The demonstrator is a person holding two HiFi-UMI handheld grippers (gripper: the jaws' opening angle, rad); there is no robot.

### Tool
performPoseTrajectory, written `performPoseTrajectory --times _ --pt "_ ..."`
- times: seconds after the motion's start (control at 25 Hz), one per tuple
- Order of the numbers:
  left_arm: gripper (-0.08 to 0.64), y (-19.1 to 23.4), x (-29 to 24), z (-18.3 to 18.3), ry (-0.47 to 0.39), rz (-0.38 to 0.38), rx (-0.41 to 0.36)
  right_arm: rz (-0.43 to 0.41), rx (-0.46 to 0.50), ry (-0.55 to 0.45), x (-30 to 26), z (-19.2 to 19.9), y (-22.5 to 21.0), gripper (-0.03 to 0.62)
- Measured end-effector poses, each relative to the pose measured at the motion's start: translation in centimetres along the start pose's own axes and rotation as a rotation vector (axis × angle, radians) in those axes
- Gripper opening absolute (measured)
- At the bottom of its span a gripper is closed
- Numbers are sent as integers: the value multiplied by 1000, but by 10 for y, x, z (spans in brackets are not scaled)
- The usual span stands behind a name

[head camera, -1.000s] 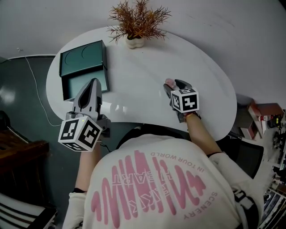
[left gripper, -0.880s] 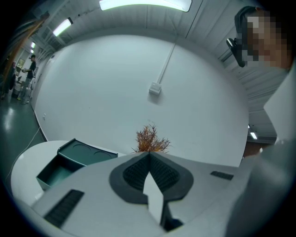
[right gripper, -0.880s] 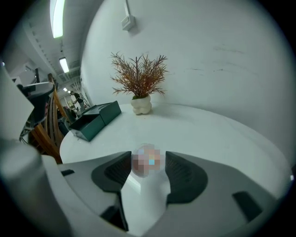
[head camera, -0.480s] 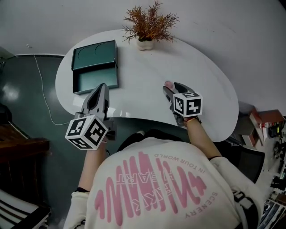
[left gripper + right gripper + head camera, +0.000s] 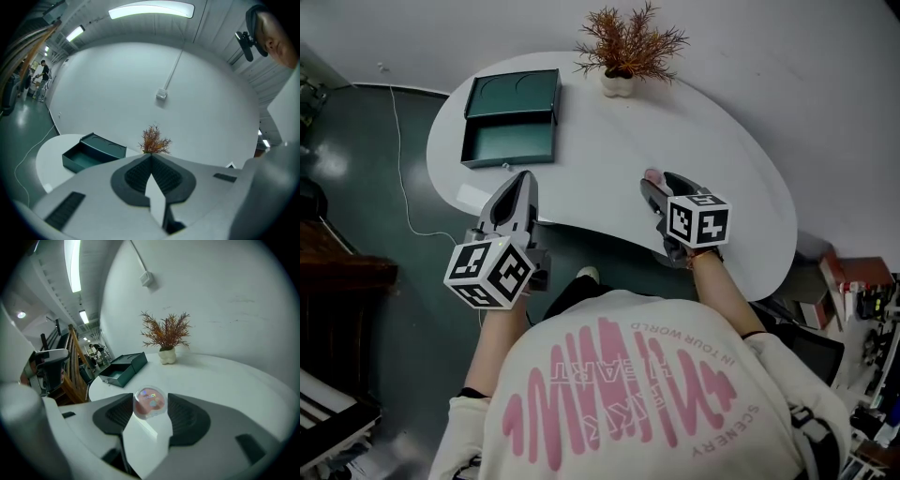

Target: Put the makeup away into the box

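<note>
A round pink makeup compact [image 5: 150, 403] sits clamped between the dark pads of my right gripper [image 5: 150, 395], held above the white table [image 5: 609, 131]. In the head view the compact [image 5: 653, 175] shows as a pink dot at the tip of that gripper [image 5: 660, 180], over the table's near middle. The open dark green box [image 5: 511, 122] lies at the table's far left, its lid folded back; it looks empty. My left gripper [image 5: 525, 175] is shut with nothing in it, hovering at the table's near edge, short of the box [image 5: 91, 152].
A dried reddish plant in a small white pot [image 5: 628, 52] stands at the table's far edge, right of the box. A white cable [image 5: 398, 141] runs down the floor left of the table. Shelving and clutter sit at the right edge.
My left gripper has drawn back from the box's front towards the table's near edge. The right gripper has risen a little, still holding the compact. The view has shifted.
</note>
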State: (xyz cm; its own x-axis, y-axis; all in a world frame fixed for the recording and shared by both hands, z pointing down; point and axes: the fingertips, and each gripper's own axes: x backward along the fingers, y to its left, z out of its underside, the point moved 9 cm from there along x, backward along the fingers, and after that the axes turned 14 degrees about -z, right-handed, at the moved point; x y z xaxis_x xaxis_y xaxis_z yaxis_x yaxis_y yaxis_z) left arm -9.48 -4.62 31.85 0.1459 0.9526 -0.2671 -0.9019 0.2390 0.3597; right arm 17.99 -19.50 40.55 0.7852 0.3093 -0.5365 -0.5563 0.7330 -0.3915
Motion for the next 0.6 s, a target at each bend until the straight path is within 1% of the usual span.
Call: performPoseTrajectory --times 0.16,0.32,0.6 --pt "3 -14 27 12 -13 -33 17 -43 28 -11 20 6 10 233" --pt "3 -25 58 21 -32 -68 18 -73 63 -5 35 20 17 233" --pt "3 -25 117 36 -52 -152 24 -133 73 13 46 46 37 233"
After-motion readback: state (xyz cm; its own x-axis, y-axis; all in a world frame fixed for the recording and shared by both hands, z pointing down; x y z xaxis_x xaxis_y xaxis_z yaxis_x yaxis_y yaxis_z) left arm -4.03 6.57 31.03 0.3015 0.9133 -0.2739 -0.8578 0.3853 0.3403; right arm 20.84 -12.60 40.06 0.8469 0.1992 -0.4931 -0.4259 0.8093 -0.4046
